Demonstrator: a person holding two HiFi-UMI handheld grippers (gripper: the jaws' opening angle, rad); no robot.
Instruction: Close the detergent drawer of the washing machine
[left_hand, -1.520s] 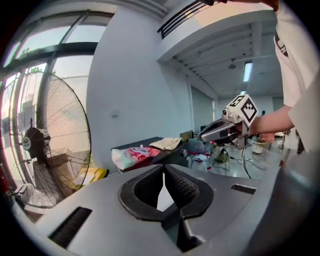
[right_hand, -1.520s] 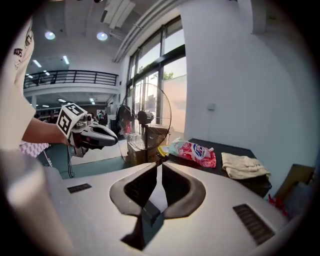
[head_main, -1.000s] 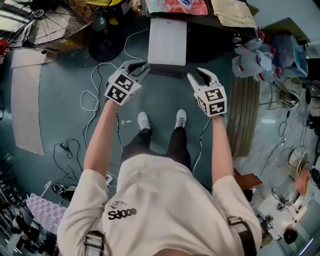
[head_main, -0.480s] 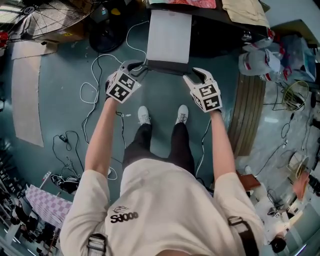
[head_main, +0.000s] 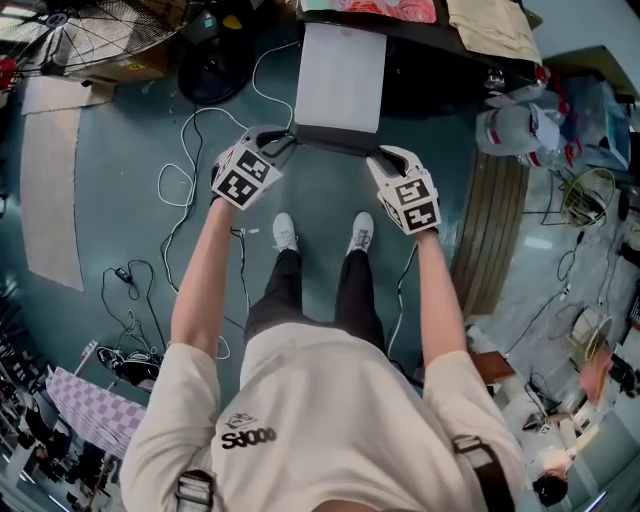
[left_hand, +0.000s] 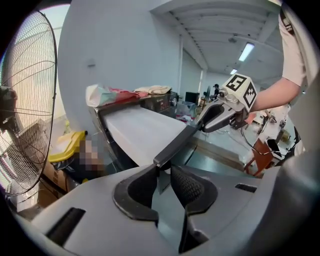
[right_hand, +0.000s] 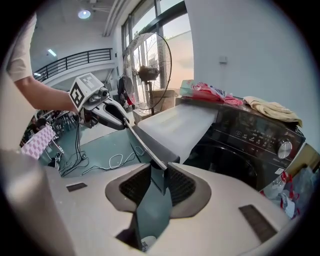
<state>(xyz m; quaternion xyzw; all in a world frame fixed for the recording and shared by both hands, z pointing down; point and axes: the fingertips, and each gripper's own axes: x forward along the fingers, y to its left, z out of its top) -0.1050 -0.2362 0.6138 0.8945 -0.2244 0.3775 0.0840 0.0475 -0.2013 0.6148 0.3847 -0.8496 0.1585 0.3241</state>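
Note:
A wide white drawer (head_main: 340, 75) sticks out of the black washing machine (head_main: 430, 70), ending in a dark front lip (head_main: 335, 138). My left gripper (head_main: 283, 135) is at the lip's left corner and my right gripper (head_main: 382, 155) at its right corner. In the left gripper view the lip's end (left_hand: 165, 155) sits between the closing jaws of the left gripper (left_hand: 162, 172), with the pads against it. In the right gripper view the other end (right_hand: 160, 162) is pinched by the closing right gripper (right_hand: 159, 172).
Clothes (right_hand: 210, 92) lie on top of the machine. A standing fan (head_main: 90, 35) is at the far left, cables (head_main: 185, 190) trail over the floor, and a ribbed board (head_main: 490, 230) lies at the right. The person's feet (head_main: 320, 235) stand just below the drawer.
Both grippers have come down from just above the drawer's front corners onto the dark lip. Their jaws now sit around its two ends.

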